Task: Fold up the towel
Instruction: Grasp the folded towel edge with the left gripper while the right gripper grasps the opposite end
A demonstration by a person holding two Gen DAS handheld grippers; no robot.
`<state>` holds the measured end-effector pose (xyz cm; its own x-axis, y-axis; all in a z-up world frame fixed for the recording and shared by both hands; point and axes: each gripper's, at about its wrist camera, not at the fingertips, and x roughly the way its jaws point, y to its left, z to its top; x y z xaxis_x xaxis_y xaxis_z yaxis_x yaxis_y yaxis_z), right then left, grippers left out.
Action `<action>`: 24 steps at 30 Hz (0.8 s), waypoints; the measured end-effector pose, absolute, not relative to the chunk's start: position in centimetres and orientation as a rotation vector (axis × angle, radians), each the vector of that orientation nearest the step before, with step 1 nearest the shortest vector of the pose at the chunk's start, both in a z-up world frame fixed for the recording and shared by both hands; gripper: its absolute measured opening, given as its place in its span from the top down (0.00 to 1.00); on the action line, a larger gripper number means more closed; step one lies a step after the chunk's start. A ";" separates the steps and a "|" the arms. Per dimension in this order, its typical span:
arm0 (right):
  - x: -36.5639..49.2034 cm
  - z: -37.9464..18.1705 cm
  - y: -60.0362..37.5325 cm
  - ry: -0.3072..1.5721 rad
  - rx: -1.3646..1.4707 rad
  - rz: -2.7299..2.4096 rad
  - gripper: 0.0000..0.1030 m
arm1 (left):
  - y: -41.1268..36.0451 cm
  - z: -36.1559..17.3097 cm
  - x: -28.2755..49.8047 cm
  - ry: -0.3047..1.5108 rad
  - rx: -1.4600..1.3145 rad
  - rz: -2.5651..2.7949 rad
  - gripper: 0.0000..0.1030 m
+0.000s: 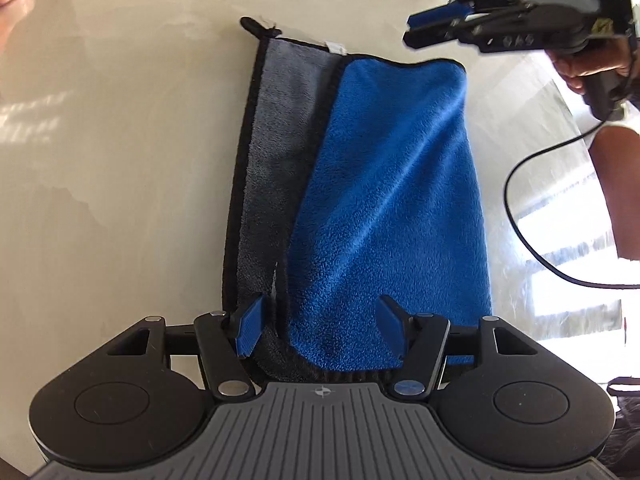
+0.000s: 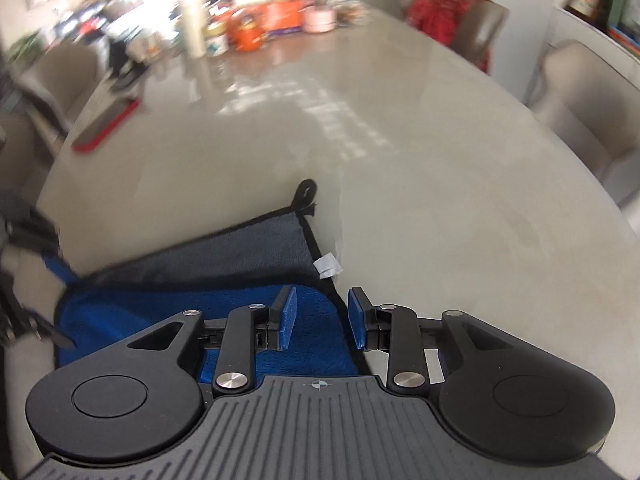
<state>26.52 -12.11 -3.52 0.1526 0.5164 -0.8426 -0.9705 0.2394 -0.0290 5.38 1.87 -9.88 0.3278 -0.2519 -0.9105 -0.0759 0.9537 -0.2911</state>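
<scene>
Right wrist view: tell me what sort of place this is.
Most likely a home dining room. A long glossy table has upholstered chairs around it, household clutter is piled at its far end, and a blue and grey towel lies on the near end.

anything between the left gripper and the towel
Nothing visible. The left gripper hangs open right over the near end of the towel, with only bare table beside it. The right gripper is off past the far end.

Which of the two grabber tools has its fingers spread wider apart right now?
The left gripper: its blue pads stand wide apart over the towel. The right gripper is open too, with a narrower gap.
</scene>
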 end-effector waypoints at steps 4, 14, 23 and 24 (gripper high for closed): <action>27.9 -5.4 -11.2 0.863 -0.769 1.257 0.71 | 1.8 -9.9 5.3 1.239 -0.316 -0.099 0.39; 29.3 -7.5 -9.5 0.940 -0.811 1.319 0.68 | 1.9 -9.7 5.5 1.238 -0.329 -0.084 0.39; 28.0 -7.0 -10.1 0.886 -0.799 1.350 0.89 | 1.7 -9.4 5.4 1.227 -0.287 -0.083 0.69; 27.7 -6.8 -10.1 0.873 -0.803 1.359 0.89 | 1.8 -9.3 5.4 1.226 -0.287 -0.080 0.69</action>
